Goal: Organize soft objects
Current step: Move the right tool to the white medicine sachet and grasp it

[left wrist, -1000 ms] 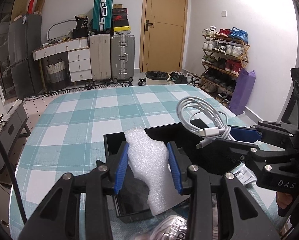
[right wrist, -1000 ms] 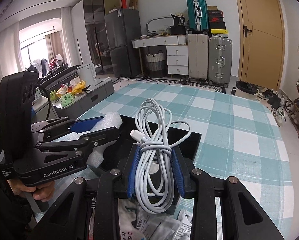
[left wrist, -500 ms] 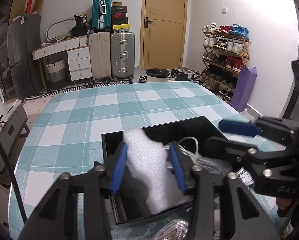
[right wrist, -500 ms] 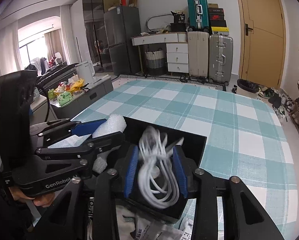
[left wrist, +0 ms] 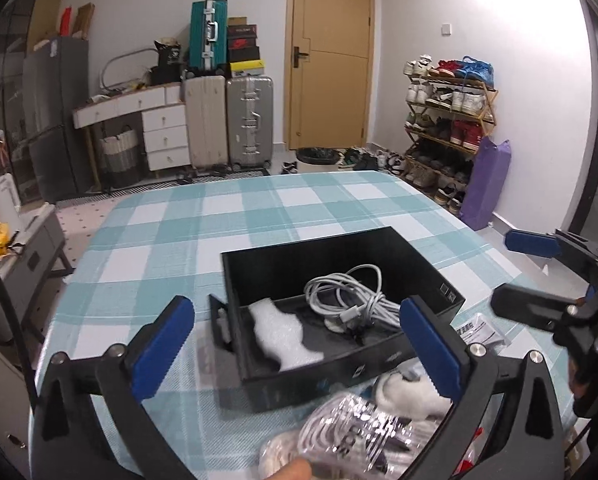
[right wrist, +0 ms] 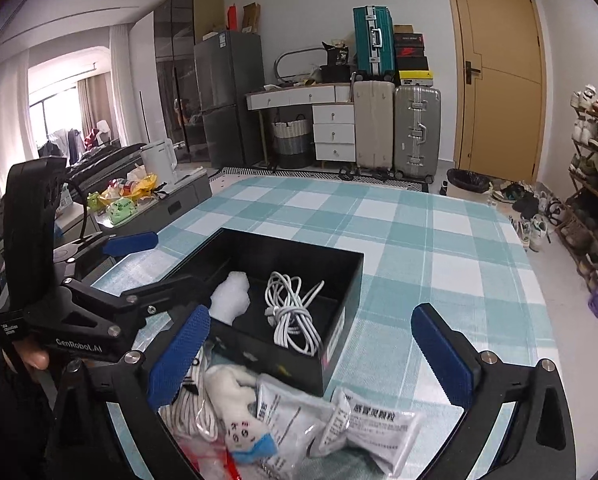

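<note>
Now, change: both tools have just been opening, and what each carried a second ago lies in the black box (left wrist: 439, 276).
Left tool (left wrist: 299, 344): spread wide, nothing between its blue pads; it sits back from the box, over the near counter.
Right tool (right wrist: 311, 356): also spread wide and empty, likewise behind the box's near wall.
Foam piece (left wrist: 283, 336): white, resting on the box floor at the left side as the left wrist view shows it; a second ago it was pinched upright in the left tool.
Cable (right wrist: 293, 312): white coil, lying loose on the box floor just beside the foam; a second ago the right tool held it above the box.
Box: open-topped, on the checked counter (right wrist: 419, 240), its two contents near each other, no pad touching them.
Left to sort: a plush toy (right wrist: 239, 400), printed sachets (right wrist: 375, 428) and a bagged cable (left wrist: 351, 436) crowd the near edge, outside the box.
Meaning: two soft items look delivered and both tools are free; the pile in front is likely the next source.
</note>
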`<state>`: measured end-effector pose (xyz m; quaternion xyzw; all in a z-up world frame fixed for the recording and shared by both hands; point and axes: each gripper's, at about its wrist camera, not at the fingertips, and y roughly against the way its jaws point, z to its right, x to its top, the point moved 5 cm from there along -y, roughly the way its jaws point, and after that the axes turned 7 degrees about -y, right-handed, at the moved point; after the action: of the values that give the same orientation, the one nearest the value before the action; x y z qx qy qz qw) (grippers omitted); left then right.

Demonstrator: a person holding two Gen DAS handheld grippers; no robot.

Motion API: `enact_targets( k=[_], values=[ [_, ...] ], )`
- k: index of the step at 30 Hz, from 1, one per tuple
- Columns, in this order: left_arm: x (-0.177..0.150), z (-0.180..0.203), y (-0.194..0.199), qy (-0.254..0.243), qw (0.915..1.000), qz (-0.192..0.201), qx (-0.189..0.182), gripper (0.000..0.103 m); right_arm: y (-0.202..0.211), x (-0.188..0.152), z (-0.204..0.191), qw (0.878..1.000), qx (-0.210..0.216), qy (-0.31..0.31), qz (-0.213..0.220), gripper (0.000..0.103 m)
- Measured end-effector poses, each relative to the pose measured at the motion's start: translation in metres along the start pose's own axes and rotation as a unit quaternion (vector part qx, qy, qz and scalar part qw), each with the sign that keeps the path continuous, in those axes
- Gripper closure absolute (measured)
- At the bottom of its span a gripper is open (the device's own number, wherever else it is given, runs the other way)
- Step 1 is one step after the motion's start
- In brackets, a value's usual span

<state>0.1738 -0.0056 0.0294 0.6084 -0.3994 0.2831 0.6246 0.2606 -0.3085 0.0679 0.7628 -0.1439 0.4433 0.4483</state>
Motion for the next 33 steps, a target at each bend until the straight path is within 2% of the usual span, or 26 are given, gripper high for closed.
enact_targets(
  k=[7,13,20,28,33],
  values=[
    [-0.013,0.0,0.016,-0.003,1.0,0.001,0.001,0.0,0.015,-0.011,0.018,1.0,-0.009,-0.014,0.002,0.001],
    [-0.023,-0.002,0.026,0.006,0.9999,0.008,0.007,0.0,0.02,-0.018,0.024,1.0,-0.025,0.004,-0.008,0.001],
    [-0.046,0.0,0.022,0.015,0.9996,-0.024,0.005,0.0,0.014,-0.032,0.029,0.998,-0.027,0.016,-0.049,0.0],
    [-0.059,-0.002,0.022,0.029,0.9991,-0.03,-0.003,0.0,0.006,-0.044,0.033,0.995,-0.047,0.037,-0.078,0.0],
    [-0.062,0.0,0.021,0.025,0.9991,-0.031,-0.01,0.0,-0.002,-0.051,0.047,0.992,-0.061,0.019,-0.107,0.0]
  ],
)
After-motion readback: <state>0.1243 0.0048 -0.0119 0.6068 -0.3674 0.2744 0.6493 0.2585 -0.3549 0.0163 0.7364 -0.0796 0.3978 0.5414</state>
